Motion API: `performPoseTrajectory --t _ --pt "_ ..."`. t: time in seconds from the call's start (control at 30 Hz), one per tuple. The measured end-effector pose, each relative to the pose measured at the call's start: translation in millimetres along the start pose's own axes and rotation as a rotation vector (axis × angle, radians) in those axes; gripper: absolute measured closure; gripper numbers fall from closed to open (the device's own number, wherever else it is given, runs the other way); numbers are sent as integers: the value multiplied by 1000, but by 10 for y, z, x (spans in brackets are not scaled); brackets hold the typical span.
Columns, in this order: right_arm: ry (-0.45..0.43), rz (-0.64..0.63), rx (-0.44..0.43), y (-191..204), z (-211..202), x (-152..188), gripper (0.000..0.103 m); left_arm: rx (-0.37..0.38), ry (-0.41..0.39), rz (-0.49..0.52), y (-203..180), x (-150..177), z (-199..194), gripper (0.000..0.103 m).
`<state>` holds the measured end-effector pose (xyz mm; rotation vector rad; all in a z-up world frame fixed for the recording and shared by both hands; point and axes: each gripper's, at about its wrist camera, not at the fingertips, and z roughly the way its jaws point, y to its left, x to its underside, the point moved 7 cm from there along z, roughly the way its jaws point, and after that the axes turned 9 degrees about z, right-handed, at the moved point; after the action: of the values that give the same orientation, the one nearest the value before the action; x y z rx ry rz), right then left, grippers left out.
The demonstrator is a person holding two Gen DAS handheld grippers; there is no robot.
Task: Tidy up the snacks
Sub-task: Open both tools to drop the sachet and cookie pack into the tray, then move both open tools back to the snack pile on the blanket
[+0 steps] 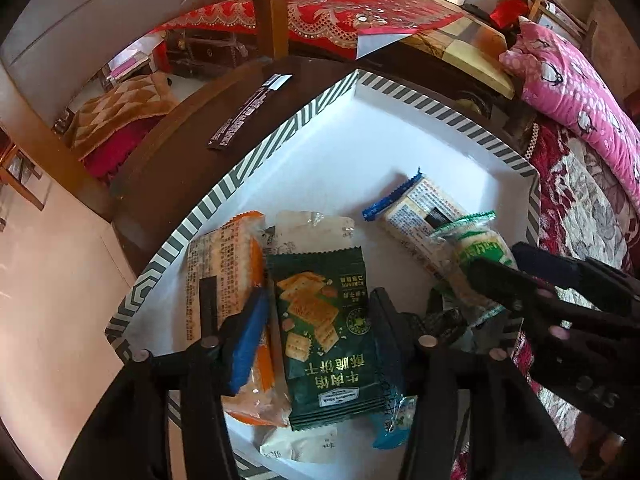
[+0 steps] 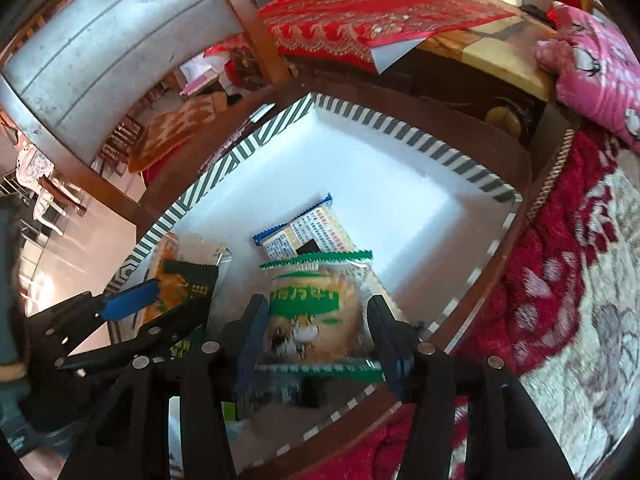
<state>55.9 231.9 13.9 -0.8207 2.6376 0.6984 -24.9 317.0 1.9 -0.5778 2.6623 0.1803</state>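
Clamped between the right gripper's jaws is a green-edged clear snack packet, held just over the near right part of a white tray with a striped rim. From the left wrist view the same packet shows at the right with the right gripper on it. Beneath it lies a cream packet with a blue serrated end, flat on the tray floor. The left gripper hangs over the tray's near left part, its jaws apart on either side of a dark green cracker packet, not pressing it. That packet overlaps an orange-striped packet to its left and a pale translucent one behind it. The tray rests on a dark brown bench, where a black label strip lies beside the tray's far left rim.
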Motion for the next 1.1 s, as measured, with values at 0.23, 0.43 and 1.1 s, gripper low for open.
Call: performPoseTrajectory --t 0.23,0.43,1.1 --pt "-76 79 -33 -255 -485 229 47 -51 -93 4 -63 -48 -338 28" --pt "-101 137 5 -636 -822 540 46 -12 -140 58 -440 -108 -583 20" --pt "-135 530 283 -2657 -1814 2202 44 258 -16 448 -2950 415 -362 19"
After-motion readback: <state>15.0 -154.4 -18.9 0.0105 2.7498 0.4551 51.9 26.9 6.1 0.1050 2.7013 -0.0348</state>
